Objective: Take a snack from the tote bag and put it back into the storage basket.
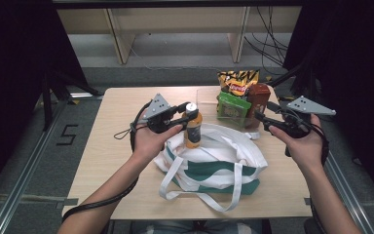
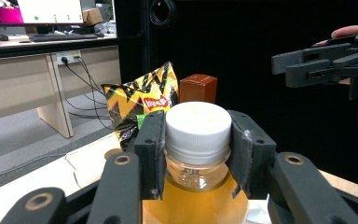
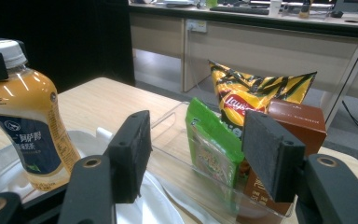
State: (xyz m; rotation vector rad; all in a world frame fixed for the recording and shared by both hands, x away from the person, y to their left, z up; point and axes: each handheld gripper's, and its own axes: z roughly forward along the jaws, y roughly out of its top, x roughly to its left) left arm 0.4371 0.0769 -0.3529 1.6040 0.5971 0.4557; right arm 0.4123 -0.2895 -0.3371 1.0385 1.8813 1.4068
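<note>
My left gripper [image 1: 185,112] is shut on the white cap of an amber drink bottle [image 1: 193,130], held upright above the mouth of a white and green tote bag [image 1: 213,165]. In the left gripper view both jaws press the bottle's cap [image 2: 196,125]. My right gripper [image 1: 263,119] hovers open and empty, right of the bag and in front of the snacks. The right gripper view shows the bottle [image 3: 28,116] at the left and a green pouch [image 3: 212,144] between its open jaws, farther off.
A clear bin [image 1: 205,101] at the back of the table holds a yellow chip bag [image 1: 237,80], a green pouch [image 1: 232,108] and a brown box [image 1: 258,100]. The wooden table [image 1: 112,141] has bare surface at its left. Desks and cables stand beyond.
</note>
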